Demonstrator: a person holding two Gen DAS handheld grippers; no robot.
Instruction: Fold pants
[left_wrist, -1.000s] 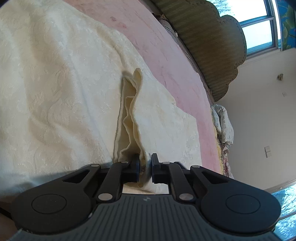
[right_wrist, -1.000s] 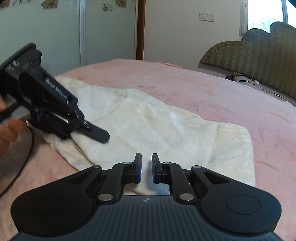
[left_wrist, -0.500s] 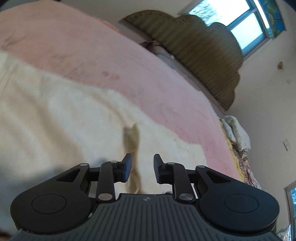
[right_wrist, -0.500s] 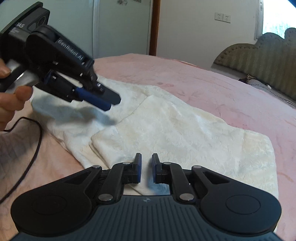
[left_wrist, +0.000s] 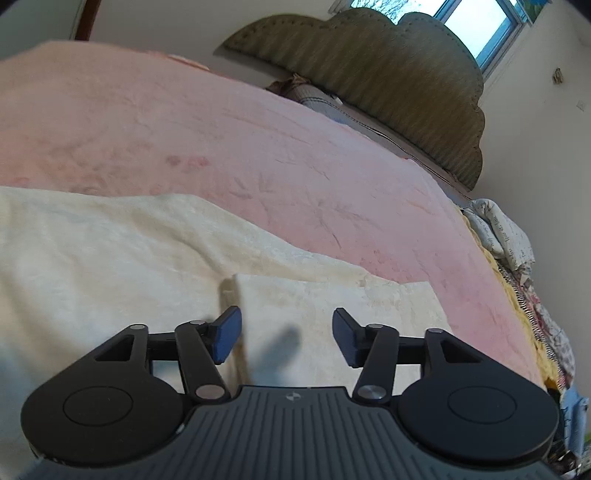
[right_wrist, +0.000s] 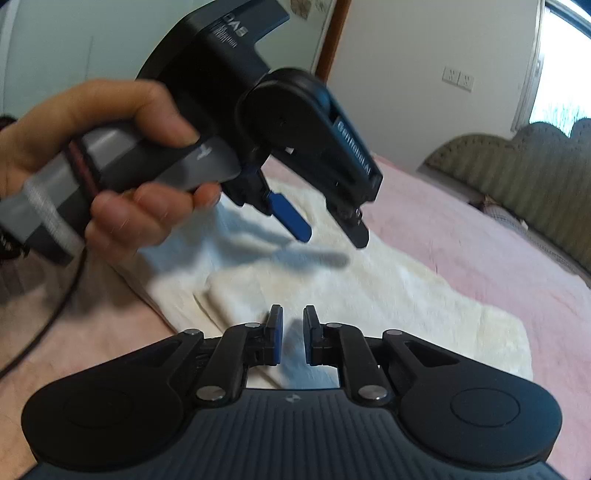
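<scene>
Lying folded on the pink bedspread (left_wrist: 258, 147), the cream pants (left_wrist: 129, 258) were gripped by neither tool. The left gripper (left_wrist: 286, 334) had just been opening, jaws spread and empty above the fabric; the right gripper (right_wrist: 291, 338) was nearly closed on nothing

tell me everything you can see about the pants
The pants are cream-white, of a plush, fleecy-looking fabric with a faint embossed pattern. They lie flat on the pink bedspread, already folded over: an upper layer with a straight edge rests on a wider lower one. Neither gripper touches them; the left gripper, jaws just opened and empty, hangs above the fold, and its shadow falls on the cloth.
</scene>
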